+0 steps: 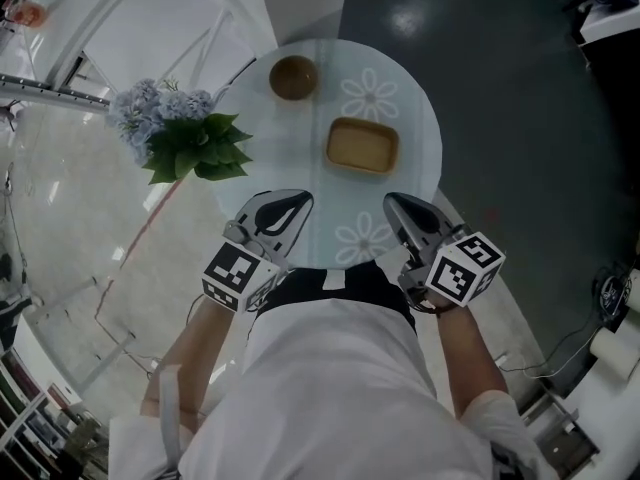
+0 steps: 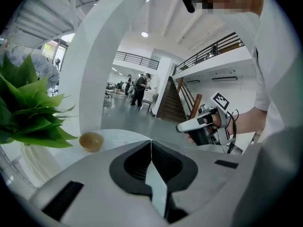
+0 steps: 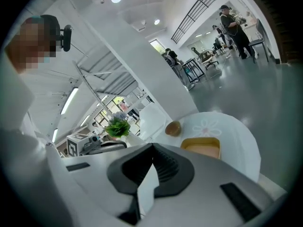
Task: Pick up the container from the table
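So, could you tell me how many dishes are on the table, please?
2. A round brown bowl sits at the far left of the round glass table; a rectangular tan container lies right of it, nearer the person. None appears hidden.

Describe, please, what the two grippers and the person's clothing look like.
The left gripper and right gripper are pale grey tapered shells with black ribbed pads; each carries a cube of black-and-white square markers. The person wears a white short-sleeved top.

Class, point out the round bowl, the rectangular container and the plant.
round bowl (image 1: 293, 77): head view, its inside.
rectangular container (image 1: 362, 146): head view, its floor.
plant (image 1: 197, 144): head view, a green leaf.
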`<state>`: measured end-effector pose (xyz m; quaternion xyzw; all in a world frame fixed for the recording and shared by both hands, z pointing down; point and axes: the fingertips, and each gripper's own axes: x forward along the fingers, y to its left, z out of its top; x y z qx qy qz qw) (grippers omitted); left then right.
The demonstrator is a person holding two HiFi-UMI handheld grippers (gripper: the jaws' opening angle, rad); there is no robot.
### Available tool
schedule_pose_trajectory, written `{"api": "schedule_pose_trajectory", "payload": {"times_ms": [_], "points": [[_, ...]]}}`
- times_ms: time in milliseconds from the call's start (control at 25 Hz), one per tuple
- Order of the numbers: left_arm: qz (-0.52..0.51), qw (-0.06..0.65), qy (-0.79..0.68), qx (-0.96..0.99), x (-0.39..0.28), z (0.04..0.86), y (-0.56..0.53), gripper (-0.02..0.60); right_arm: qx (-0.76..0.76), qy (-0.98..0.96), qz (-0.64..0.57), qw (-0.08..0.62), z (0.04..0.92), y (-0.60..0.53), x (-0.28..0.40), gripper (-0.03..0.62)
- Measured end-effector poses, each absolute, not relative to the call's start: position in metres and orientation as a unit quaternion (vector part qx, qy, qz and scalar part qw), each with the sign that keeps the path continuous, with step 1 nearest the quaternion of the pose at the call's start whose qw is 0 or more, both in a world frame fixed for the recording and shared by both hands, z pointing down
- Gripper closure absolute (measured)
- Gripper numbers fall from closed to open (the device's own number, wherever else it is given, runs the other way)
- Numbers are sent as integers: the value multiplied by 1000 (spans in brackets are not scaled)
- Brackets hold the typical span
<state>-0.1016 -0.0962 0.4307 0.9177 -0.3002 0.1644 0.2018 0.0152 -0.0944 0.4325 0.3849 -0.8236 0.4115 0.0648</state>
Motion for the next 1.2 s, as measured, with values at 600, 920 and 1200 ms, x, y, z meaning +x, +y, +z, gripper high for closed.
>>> {"api": "schedule_pose_trajectory", "payload": {"times_ms": [600,920,1200], "points": [[213,190,-285,915,-47,493,-134,558,344,-815,459,83,480,-120,64,572],[247,192,-259,914,-29,531,-142,557,338,-802,483,93,505,-120,81,572],[276,190,-233,913,-17,559,-147,530,341,-791,498,98,524,-119,95,572]]}}
